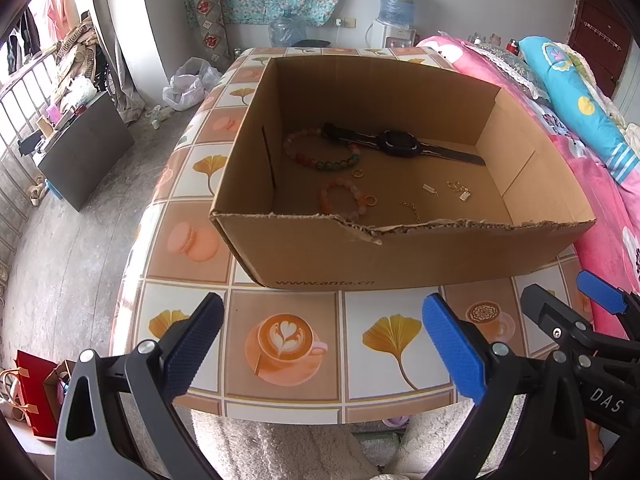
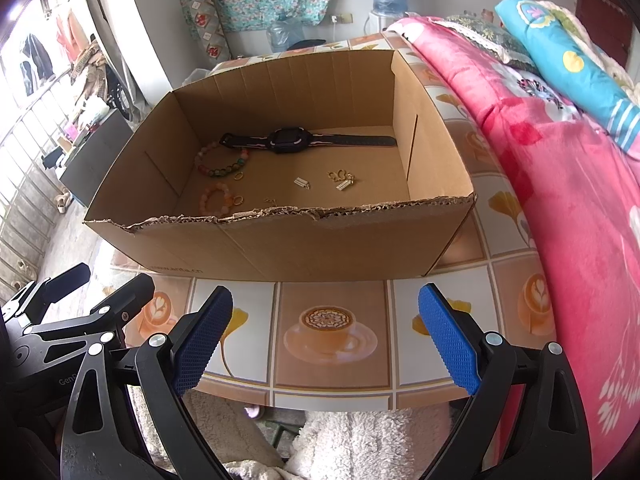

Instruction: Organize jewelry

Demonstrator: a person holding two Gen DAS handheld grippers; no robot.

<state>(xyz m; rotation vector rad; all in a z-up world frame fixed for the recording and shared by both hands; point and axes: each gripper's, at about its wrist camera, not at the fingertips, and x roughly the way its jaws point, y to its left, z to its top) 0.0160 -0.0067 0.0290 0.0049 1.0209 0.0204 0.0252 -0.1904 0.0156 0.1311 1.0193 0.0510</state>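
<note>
The jewelry lies on the floor of an open cardboard box (image 1: pixel 400 256): a black watch (image 1: pixel 396 143) stretched along the far side, a multicoloured bead bracelet (image 1: pixel 320 156) just beside its strap, an orange bead bracelet (image 1: pixel 340 200) nearer the torn front edge, with two gold rings (image 1: pixel 357 173) and small gold and silver chain pieces (image 1: pixel 458 190) scattered to the right. The box stands on a counter (image 1: pixel 280 344) with a coffee-and-leaf pattern, beside a bed with a pink blanket (image 2: pixel 560 184). The left gripper (image 1: pixel 322 348) and right gripper (image 2: pixel 326 340) hover over the counter's near edge, each with jaws wide apart and empty.
</note>
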